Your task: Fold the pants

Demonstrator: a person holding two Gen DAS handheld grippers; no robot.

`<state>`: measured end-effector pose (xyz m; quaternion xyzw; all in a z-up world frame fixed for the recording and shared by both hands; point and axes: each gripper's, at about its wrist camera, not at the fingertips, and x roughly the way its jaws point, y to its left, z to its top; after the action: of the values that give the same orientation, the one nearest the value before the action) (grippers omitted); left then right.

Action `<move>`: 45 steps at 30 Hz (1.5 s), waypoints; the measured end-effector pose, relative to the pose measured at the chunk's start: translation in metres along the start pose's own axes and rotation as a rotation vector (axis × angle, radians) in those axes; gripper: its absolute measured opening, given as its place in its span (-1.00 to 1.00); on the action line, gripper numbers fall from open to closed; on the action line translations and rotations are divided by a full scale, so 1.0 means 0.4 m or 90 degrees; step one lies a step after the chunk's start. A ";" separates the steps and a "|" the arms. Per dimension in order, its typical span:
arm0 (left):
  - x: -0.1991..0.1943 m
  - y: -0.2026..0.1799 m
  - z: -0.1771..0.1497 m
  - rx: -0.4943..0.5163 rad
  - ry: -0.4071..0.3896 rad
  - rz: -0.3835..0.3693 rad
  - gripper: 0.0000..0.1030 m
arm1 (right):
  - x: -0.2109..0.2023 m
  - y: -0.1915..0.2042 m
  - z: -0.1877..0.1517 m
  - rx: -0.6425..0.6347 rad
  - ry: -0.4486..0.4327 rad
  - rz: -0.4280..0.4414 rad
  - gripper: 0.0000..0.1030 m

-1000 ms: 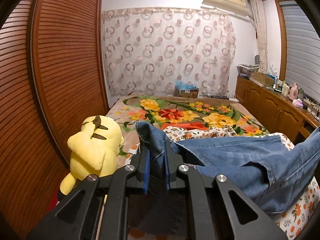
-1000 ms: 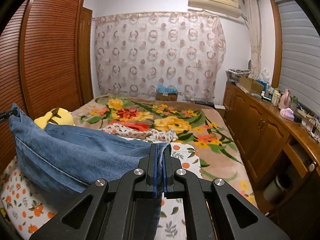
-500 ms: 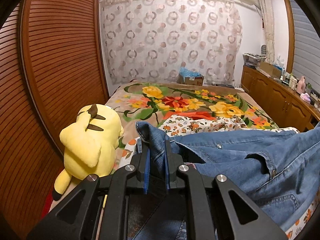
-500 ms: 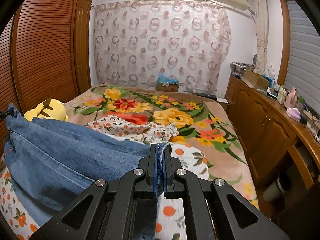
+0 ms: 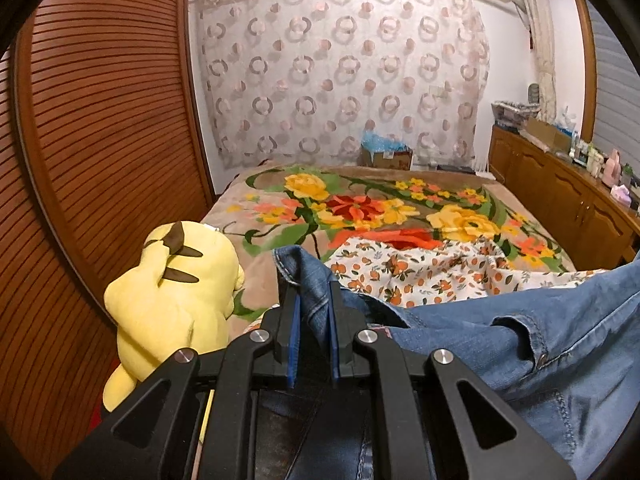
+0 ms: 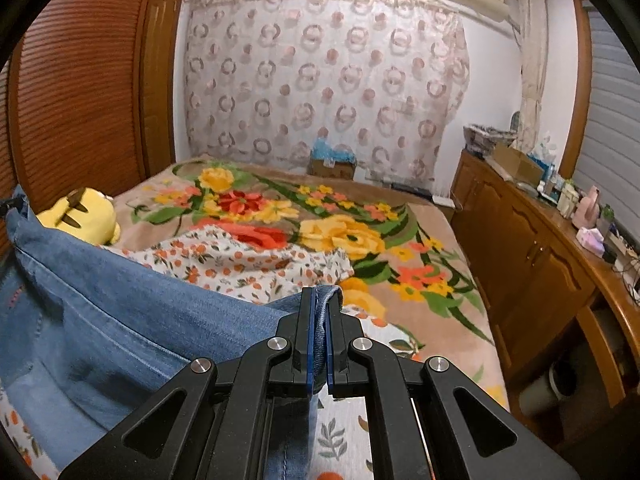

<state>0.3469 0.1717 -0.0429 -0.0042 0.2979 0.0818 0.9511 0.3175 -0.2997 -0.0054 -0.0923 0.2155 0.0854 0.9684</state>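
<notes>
The blue denim pants (image 5: 520,332) hang stretched above the bed (image 6: 452,264) between both grippers — the left gripper (image 5: 313,308) has its jaws clamped on one bunched, stitched edge, the right gripper (image 6: 319,312) on a thin hem.

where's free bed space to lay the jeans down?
Free: the flowered blanket between the orange-print sheet and the curtain, across to the cabinets. Crowded: the near left, by the yellow plush toy.

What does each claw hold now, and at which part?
Both hold the blue denim pants: left claw and right claw each pinch a bunched edge.
</notes>
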 end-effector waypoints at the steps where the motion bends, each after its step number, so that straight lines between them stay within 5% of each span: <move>1: 0.014 -0.003 -0.002 0.002 0.008 0.000 -0.74 | 0.015 0.001 0.003 0.000 0.009 -0.001 -0.93; 6: 0.049 -0.005 -0.021 -0.002 0.040 0.000 -0.73 | 0.067 0.005 0.009 0.004 0.055 0.006 -0.93; 13: 0.030 0.014 -0.031 -0.001 0.051 0.006 -0.07 | 0.052 -0.025 0.058 0.031 0.063 0.024 -0.85; 16: 0.014 0.017 -0.022 -0.001 0.052 -0.004 -0.04 | 0.048 -0.027 0.055 0.030 0.062 0.024 -0.75; 20: -0.009 0.007 -0.020 0.010 0.052 -0.025 -0.03 | 0.032 -0.036 0.053 0.050 0.047 0.028 0.15; 21: -0.013 0.000 -0.021 0.013 0.052 -0.031 -0.03 | 0.027 -0.041 0.052 0.058 0.042 0.033 0.24; 27: -0.001 -0.041 -0.060 0.031 0.075 -0.085 0.47 | 0.008 -0.047 0.026 0.064 0.044 0.040 0.24; 39: 0.010 -0.117 -0.102 0.058 0.096 -0.127 0.47 | 0.077 -0.083 0.056 0.085 0.119 0.082 0.22; 43: 0.021 -0.116 -0.101 0.062 0.105 -0.128 0.47 | 0.117 -0.100 0.069 0.099 0.151 0.095 0.00; 45: 0.033 -0.117 -0.092 0.065 0.108 -0.130 0.47 | 0.137 -0.104 0.079 0.100 0.164 0.105 -0.54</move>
<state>0.3442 0.1257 -0.0825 0.0069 0.3792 -0.0311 0.9248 0.3878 -0.3263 0.0048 -0.0088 0.3504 0.1352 0.9267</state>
